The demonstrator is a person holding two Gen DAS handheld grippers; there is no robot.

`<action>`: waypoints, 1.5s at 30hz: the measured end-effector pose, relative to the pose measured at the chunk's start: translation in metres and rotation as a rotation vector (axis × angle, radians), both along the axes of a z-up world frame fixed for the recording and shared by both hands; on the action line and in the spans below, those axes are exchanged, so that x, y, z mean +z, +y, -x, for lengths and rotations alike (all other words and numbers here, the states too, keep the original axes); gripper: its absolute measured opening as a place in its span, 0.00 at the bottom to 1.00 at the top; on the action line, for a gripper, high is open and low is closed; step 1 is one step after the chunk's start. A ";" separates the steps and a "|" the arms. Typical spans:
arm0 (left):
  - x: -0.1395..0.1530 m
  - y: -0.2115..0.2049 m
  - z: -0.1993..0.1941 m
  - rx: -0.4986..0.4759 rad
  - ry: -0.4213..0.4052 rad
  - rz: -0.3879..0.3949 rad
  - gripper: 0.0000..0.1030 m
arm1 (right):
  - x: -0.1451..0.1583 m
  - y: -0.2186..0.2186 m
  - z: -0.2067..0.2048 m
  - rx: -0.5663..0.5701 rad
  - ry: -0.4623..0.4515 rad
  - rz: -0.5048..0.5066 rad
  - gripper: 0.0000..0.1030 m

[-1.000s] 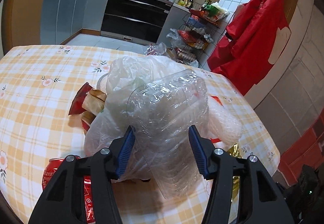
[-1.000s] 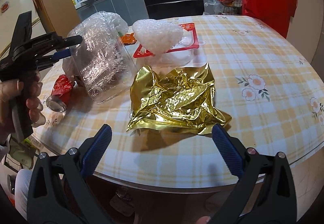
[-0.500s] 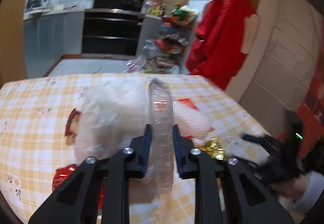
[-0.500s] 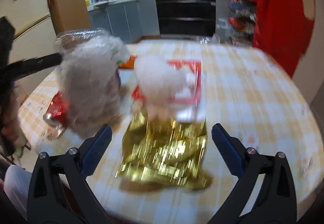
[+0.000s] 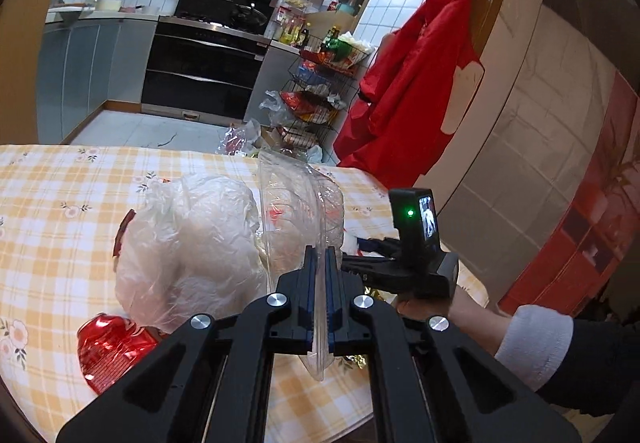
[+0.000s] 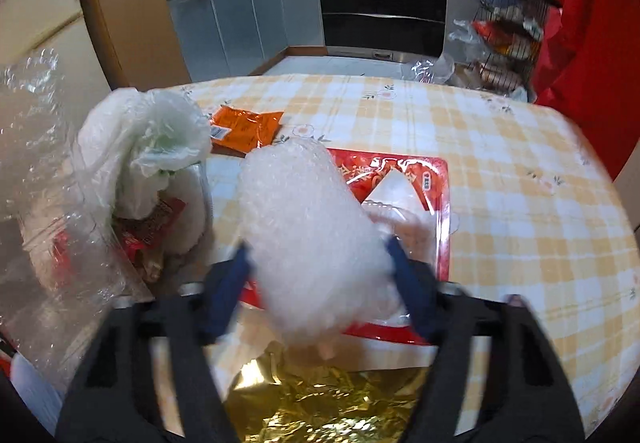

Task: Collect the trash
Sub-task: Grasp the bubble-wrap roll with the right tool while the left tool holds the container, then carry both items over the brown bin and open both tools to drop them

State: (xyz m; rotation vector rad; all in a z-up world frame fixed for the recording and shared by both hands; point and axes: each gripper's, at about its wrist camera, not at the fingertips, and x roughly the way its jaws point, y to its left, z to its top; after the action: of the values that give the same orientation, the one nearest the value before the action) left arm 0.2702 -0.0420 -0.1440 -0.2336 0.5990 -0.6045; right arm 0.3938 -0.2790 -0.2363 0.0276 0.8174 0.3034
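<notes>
My left gripper (image 5: pixel 320 263) is shut on a clear plastic container (image 5: pixel 296 203), squeezed flat between the blue pads and lifted above the table. In the right wrist view that container (image 6: pixel 40 183) hangs at the far left. My right gripper (image 6: pixel 318 283) is closing around a wad of bubble wrap (image 6: pixel 308 227), which fills the gap, with both pads against its sides. The wad sits on a red-rimmed tray (image 6: pixel 400 179). Crumpled gold foil (image 6: pixel 320 403) lies just under the right gripper.
A white plastic bag (image 5: pixel 188 239) and a crushed red can (image 5: pixel 108 347) lie on the checked tablecloth (image 6: pixel 520 203). An orange packet (image 6: pixel 244 127) sits farther back. A white-cuffed sleeve (image 5: pixel 532 339) reaches in from the right. Kitchen units, a wire rack and red coats stand beyond.
The left gripper closed on the clear container, flattened it and lifted it. The right gripper moved forward past the gold foil to the bubble wrap and narrowed around it.
</notes>
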 end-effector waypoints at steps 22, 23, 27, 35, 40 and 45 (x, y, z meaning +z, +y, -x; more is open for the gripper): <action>0.026 0.043 0.132 0.038 -0.042 -0.031 0.04 | 0.099 0.003 0.180 0.025 -0.228 -0.218 0.41; 0.024 0.047 0.143 0.044 -0.033 -0.024 0.04 | 0.099 0.005 0.193 0.025 -0.227 -0.233 0.41; 0.010 0.061 0.169 0.069 0.012 0.008 0.04 | 0.095 0.006 0.226 0.014 -0.216 -0.272 0.41; -0.020 0.064 0.207 0.094 0.056 -0.002 0.04 | 0.090 0.015 0.268 0.024 -0.199 -0.281 0.41; -0.049 0.062 0.213 0.097 0.119 -0.034 0.04 | 0.085 0.019 0.287 0.049 -0.199 -0.275 0.41; -0.061 0.056 0.212 0.083 0.146 -0.060 0.05 | 0.079 0.018 0.290 0.061 -0.178 -0.280 0.41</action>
State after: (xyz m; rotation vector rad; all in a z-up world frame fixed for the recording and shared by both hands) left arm 0.0580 0.0144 -0.2046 -0.2468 0.7433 -0.4915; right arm 0.1038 -0.2609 -0.1570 0.2353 0.5950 0.4700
